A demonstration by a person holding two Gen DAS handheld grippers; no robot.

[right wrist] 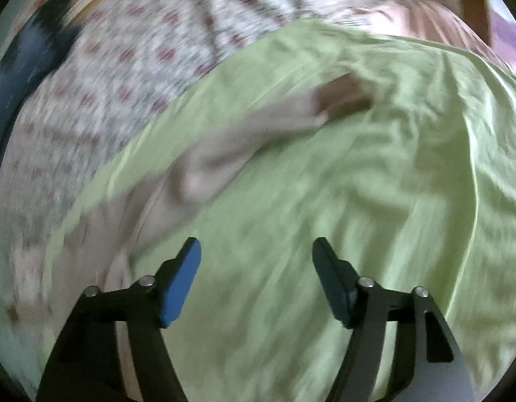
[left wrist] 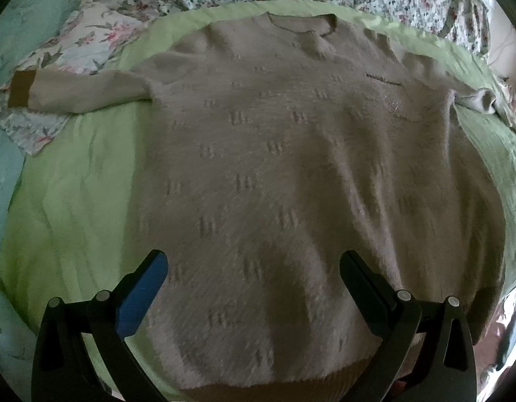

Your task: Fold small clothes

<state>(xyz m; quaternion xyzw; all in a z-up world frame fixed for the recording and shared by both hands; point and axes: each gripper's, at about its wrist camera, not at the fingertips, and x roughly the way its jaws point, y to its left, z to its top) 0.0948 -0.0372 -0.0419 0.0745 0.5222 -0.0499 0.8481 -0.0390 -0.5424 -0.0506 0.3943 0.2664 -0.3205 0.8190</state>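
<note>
Green sheet (left wrist: 80, 201); sweater (left wrist: 291, 167) beneath hand-held gripper (left wrist: 254, 268)

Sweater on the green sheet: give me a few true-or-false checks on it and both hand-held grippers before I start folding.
1. The beige sweater lies spread flat, neckline away from the left camera. True.
2. The left hand-held gripper is clamped on the hem. False: its jaws stand open above the lower body, holding nothing.
3. The sleeve cuff is brown. True.
4. The right hand-held gripper holds a sleeve. False: it is open over the green sheet, with the sleeve ahead of it.
5. The sweater is already folded in half. False: both sleeves are spread out.
</note>
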